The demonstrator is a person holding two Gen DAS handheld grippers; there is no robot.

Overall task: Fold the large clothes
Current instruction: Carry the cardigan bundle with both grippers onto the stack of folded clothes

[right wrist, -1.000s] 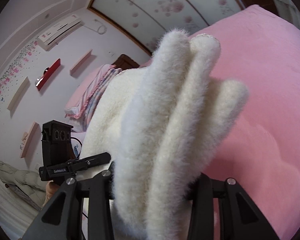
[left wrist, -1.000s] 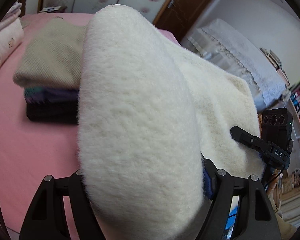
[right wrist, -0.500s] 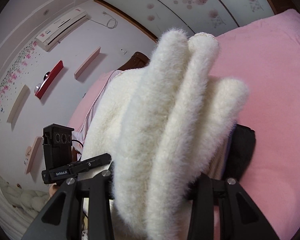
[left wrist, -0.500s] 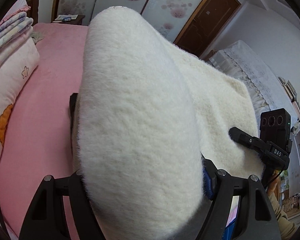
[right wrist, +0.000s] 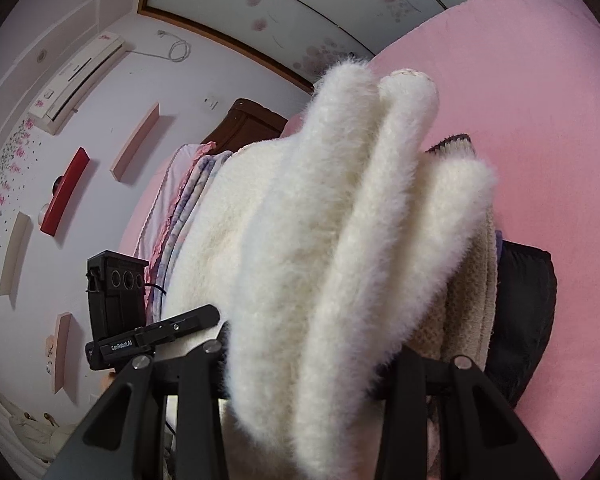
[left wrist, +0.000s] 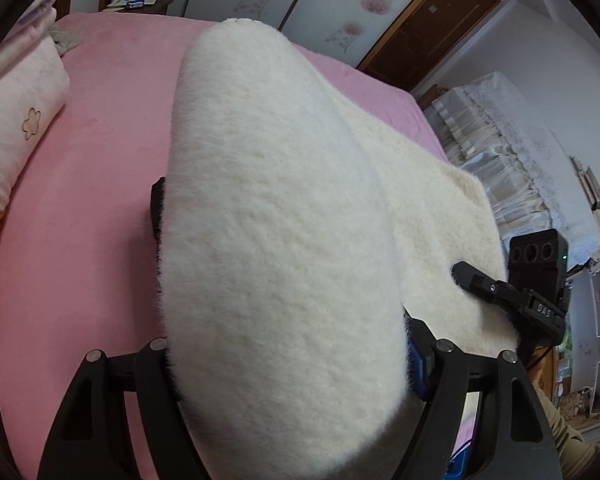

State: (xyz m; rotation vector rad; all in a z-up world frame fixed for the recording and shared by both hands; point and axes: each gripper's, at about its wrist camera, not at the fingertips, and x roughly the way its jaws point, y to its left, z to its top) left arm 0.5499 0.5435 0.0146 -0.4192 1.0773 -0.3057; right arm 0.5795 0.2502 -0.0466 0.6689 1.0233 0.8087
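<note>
The left gripper [left wrist: 288, 384] is clamping a thick fold of the white fleece garment [left wrist: 284, 216] between its jaws. The right gripper [right wrist: 308, 380] is gripping the bunched opposite edge. The garment is hanging over a pile of folded clothes [right wrist: 516, 304] on the pink bed [left wrist: 88, 184].

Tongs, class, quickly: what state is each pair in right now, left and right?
Left tongs: closed on the folded white fluffy garment.
Right tongs: closed on the same white fluffy garment, gripping its bunched folds.
</note>
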